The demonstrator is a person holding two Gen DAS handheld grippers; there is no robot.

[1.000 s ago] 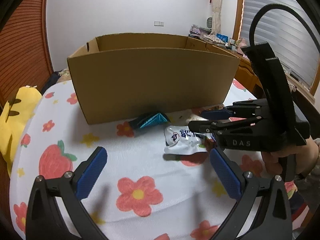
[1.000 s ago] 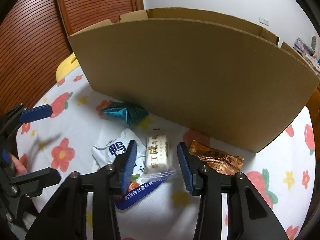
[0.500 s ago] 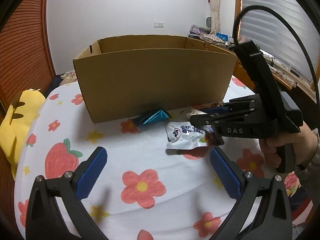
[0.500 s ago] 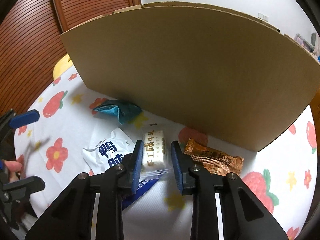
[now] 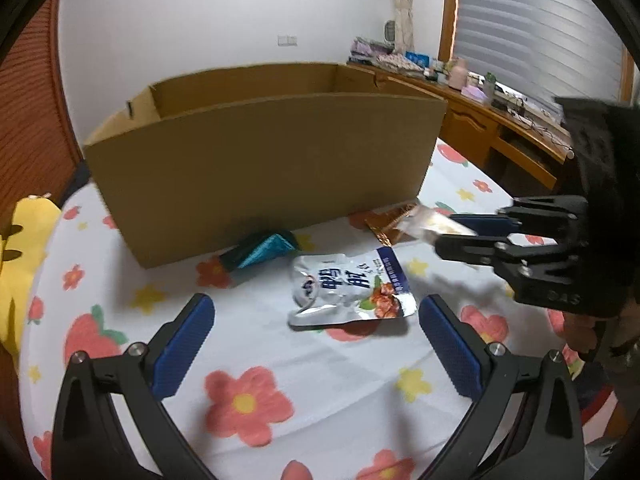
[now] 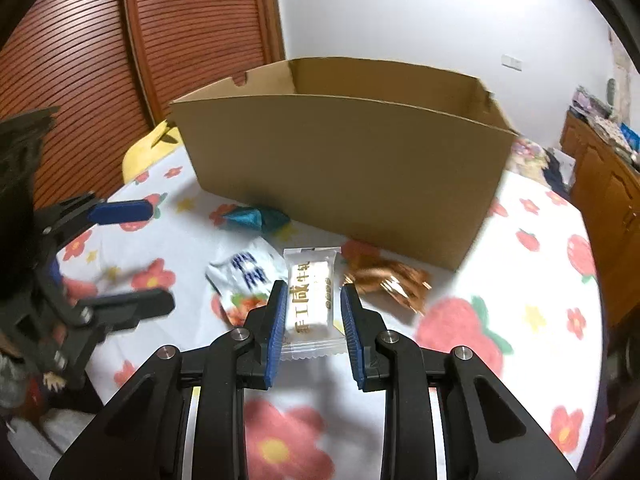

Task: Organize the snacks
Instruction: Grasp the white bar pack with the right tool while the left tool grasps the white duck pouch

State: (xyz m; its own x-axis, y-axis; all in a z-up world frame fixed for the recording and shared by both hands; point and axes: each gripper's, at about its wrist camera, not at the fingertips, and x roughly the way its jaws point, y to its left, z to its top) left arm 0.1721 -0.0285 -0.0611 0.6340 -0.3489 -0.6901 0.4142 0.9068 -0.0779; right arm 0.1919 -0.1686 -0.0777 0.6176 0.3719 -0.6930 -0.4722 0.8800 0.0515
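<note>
The right gripper [image 6: 313, 312] is clamping a small white candy bar [image 6: 310, 300] between its blue pads, one pad pressing on each long side of the wrapper, and it is holding the bar clear of the tablecloth [image 6: 500, 280] with the printed face turned up. From the left wrist view that same gripper [image 5: 460, 232] is reaching in from the right with the pale wrapper [image 5: 424, 222] sticking out past its fingertips, blurred. The left gripper [image 5: 316, 336] is hovering low over the cloth with its jaws standing wide apart and nothing between the pads. Just ahead of it a silver and blue snack pouch [image 5: 348, 288] is lying flat on the flowered cloth, near the right-hand pad but not touching it. A teal wrapped snack [image 5: 264, 250] is sitting close against the foot of the cardboard box [image 5: 260, 184], and a copper-coloured wrapper [image 6: 386, 280] is lying on the cloth near the box's front wall, just right of the held bar. The box is standing open at the top in the middle of the table, and from here I cannot tell what is lying inside it. A yellow plush toy [image 5: 24, 256] is resting at the far left edge of the table.
</note>
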